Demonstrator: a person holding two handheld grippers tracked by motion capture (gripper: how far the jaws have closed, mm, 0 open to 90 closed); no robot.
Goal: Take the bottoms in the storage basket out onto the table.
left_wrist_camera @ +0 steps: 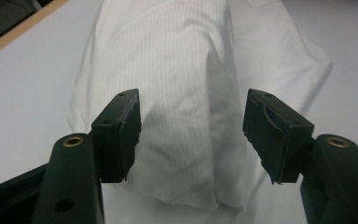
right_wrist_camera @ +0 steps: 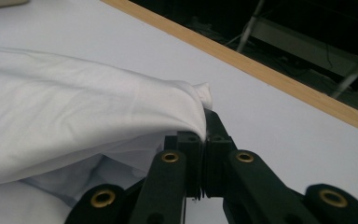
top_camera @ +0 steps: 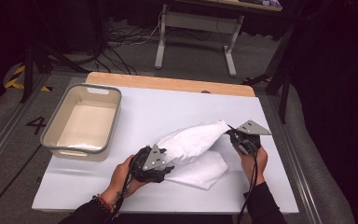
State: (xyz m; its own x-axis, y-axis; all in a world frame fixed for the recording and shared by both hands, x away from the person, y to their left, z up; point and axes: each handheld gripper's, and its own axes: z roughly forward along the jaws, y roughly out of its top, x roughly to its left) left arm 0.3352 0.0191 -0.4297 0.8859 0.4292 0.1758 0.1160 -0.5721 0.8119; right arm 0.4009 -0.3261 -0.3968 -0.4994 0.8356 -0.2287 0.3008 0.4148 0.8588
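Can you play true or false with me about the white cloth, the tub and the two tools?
1. The right tool pinches a corner of the white cloth. True.
2. The left tool is squeezing the cloth tight. False: its jaws stand apart on either side of the cloth, not pressing it.
3. The cloth lies inside the tub. False: it is on the white table, right of the tub.
4. The tub has nothing in it. True.
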